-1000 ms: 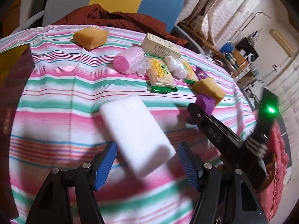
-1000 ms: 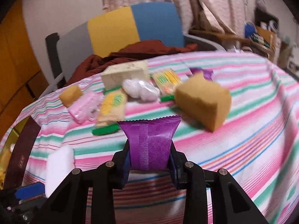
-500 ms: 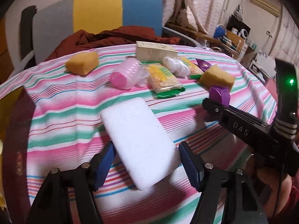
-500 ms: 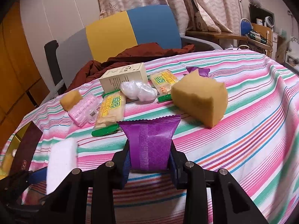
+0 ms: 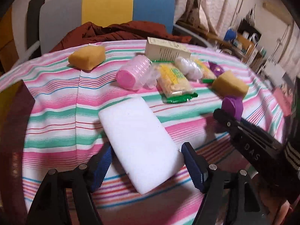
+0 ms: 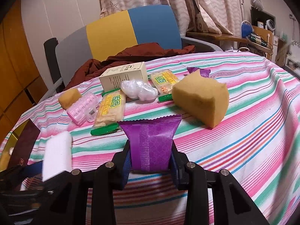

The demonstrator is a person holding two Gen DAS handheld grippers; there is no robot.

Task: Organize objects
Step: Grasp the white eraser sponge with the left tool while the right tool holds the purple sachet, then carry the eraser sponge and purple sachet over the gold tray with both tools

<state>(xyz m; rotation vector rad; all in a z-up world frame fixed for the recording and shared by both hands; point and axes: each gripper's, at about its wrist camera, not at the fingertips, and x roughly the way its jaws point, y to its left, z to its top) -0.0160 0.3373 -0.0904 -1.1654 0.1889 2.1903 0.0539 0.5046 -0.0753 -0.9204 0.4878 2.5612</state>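
The left tongs (image 5: 146, 166) are spreading apart, and the white sponge block (image 5: 140, 144) lies flat on the striped bench (image 5: 56, 97) between the blue pads (image 5: 193, 168), slanting away to the upper left; a gap shows at the right pad. The right tongs (image 6: 150, 159) are clenched on a purple packet (image 6: 151, 142), held upright. Just beyond it sits a yellow sponge (image 6: 202, 101), then green-edged cracker packs (image 6: 110, 108).
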